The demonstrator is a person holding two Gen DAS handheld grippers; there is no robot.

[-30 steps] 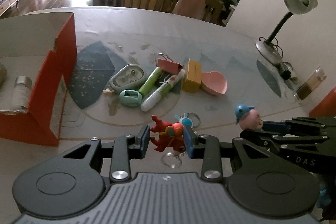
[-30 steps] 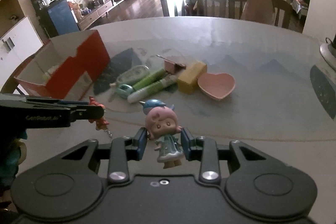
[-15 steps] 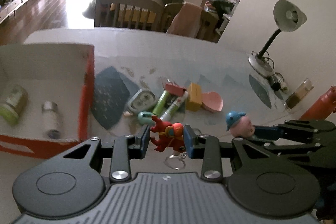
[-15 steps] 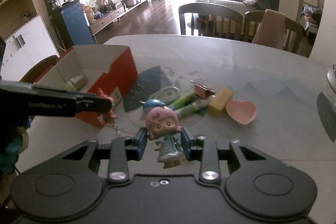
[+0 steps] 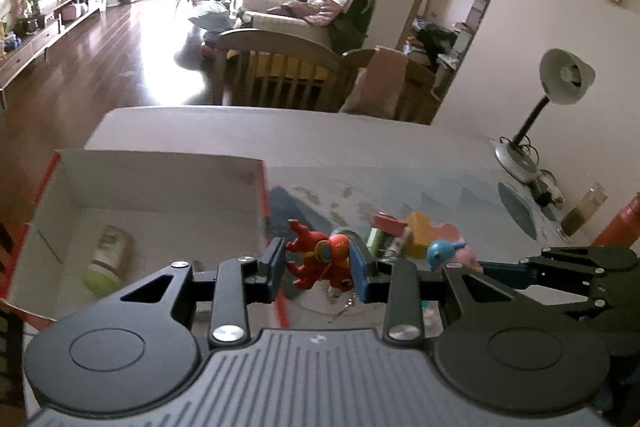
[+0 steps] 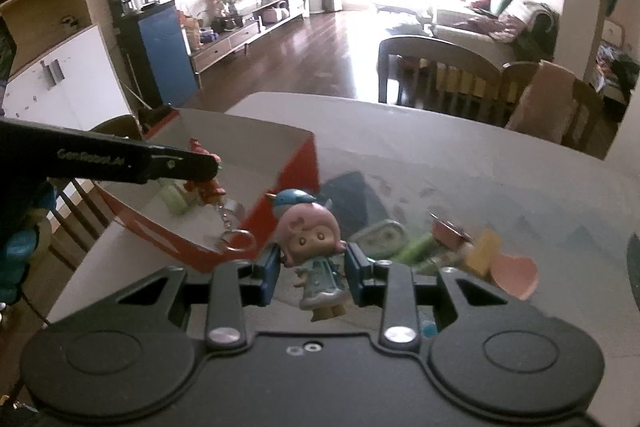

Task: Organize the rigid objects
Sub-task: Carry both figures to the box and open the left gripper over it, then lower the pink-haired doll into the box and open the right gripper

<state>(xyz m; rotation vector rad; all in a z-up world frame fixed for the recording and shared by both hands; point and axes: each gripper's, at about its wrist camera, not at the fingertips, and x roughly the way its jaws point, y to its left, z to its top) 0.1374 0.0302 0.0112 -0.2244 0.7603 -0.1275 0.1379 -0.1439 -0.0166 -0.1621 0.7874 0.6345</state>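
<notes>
My left gripper (image 5: 318, 269) is shut on a red figure keychain (image 5: 320, 261), whose ring dangles below (image 6: 236, 239). It hangs in the air just over the near right corner of the open red box (image 5: 264, 187). My right gripper (image 6: 310, 273) is shut on a pink-haired doll in a blue hat (image 6: 310, 239), held above the table beside the box (image 6: 296, 171). In the left wrist view the doll (image 5: 444, 253) shows at the tip of the right gripper's fingers (image 5: 500, 267). In the right wrist view the left gripper (image 6: 200, 167) reaches in from the left over the box.
Inside the box lies a green-capped jar (image 5: 106, 259). On the table a heap remains: a pink heart dish (image 6: 514, 273), a yellow block (image 6: 482, 257), green and white pens (image 6: 416, 251), a red clip (image 6: 446, 231), an oval case (image 6: 380, 233). A desk lamp (image 5: 560, 83) stands far right.
Both grippers have risen and moved left toward the red box, each carrying its toy. The box now fills more of both views and the heap has dropped lower and to the right.
</notes>
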